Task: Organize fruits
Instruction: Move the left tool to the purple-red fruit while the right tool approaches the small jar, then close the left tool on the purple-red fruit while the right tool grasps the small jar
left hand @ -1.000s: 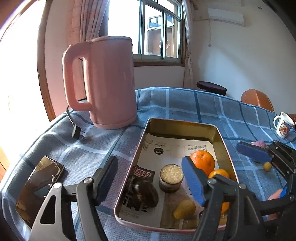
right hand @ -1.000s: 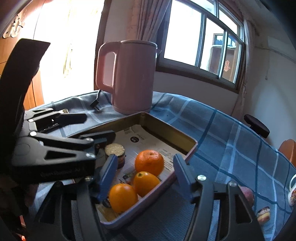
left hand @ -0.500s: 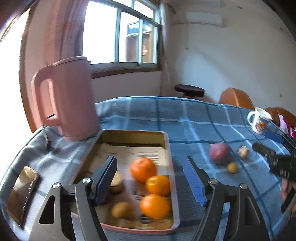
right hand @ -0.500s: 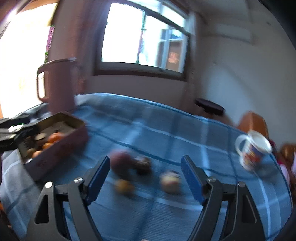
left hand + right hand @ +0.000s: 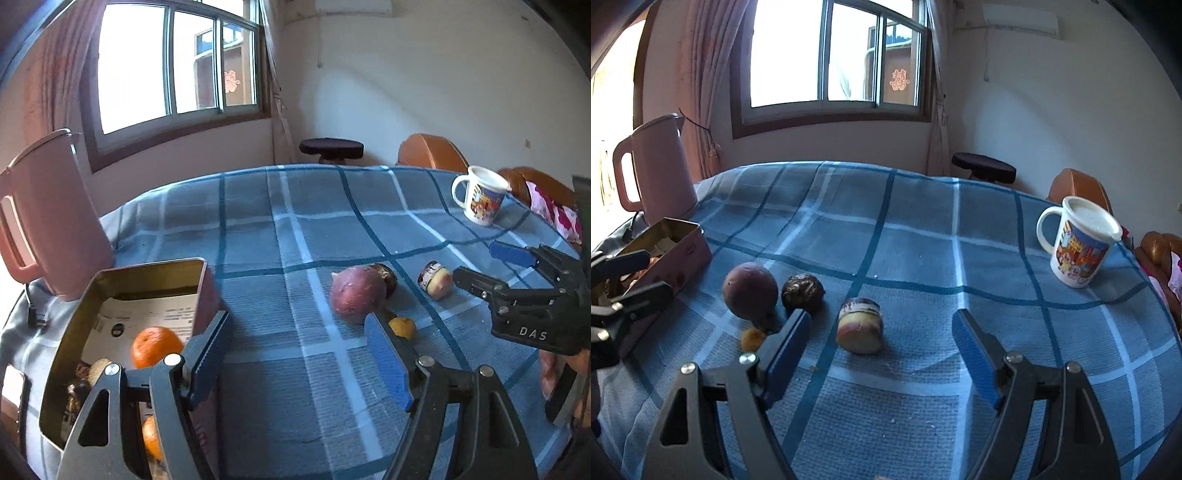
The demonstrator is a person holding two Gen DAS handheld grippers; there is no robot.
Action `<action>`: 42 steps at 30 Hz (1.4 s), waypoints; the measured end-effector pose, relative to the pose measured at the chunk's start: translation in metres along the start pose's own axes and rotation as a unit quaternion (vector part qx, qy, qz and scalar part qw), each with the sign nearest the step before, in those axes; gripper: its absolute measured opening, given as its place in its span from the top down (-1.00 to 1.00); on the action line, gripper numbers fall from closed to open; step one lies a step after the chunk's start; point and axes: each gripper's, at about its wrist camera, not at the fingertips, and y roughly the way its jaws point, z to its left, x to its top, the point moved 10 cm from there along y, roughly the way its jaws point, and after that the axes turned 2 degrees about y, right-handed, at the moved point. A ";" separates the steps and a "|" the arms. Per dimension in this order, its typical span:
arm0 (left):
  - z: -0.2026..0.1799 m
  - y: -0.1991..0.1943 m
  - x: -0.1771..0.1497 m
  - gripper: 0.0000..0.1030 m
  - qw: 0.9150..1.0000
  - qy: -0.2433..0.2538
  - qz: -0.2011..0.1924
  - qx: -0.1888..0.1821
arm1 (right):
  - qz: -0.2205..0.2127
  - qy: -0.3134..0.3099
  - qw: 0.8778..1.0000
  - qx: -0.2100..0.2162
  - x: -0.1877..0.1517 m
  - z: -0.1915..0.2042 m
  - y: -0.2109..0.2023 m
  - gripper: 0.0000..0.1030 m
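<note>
Four loose pieces lie on the blue checked tabletop (image 5: 923,258), well apart from the tin tray (image 5: 147,273) that already holds oranges (image 5: 157,345). The right gripper (image 5: 879,354) hovers low with its jaws spread wide and empty, and the cut, banded fruit (image 5: 860,325) sits just ahead of them, a little left of centre, lying on its side with its short axis pointing roughly toward the camera. To its left are the dark knobbly fruit (image 5: 802,290), the round purple fruit (image 5: 750,290) and a small yellow fruit (image 5: 752,338) beside the left fingertip. The left gripper (image 5: 299,354) is also wide open and holding nothing; the purple fruit and the yellow one lie just beyond its right finger. My guess is the right gripper takes the cut fruit, being nearer.

The only readable writing is "DAS" on the right gripper's body. The cartoon mug (image 5: 1078,245) carries pictures, no legible words.
</note>
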 end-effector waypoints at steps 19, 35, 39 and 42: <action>-0.036 0.059 0.016 -0.45 0.996 -0.014 0.056 -0.064 | 0.070 0.013 0.997 0.029 -0.003 0.008 0.042 -0.29; -0.048 0.082 0.003 0.01 0.989 -0.026 0.091 -0.112 | 0.091 0.013 0.995 0.045 -0.009 0.012 0.050 0.27; -0.044 0.081 0.002 0.01 0.989 -0.035 0.089 -0.111 | 0.078 0.013 0.996 0.043 -0.006 0.011 0.044 0.27; -0.039 0.080 0.002 0.01 0.990 -0.042 0.086 -0.106 | 0.067 0.014 0.997 0.043 -0.003 0.011 0.040 0.27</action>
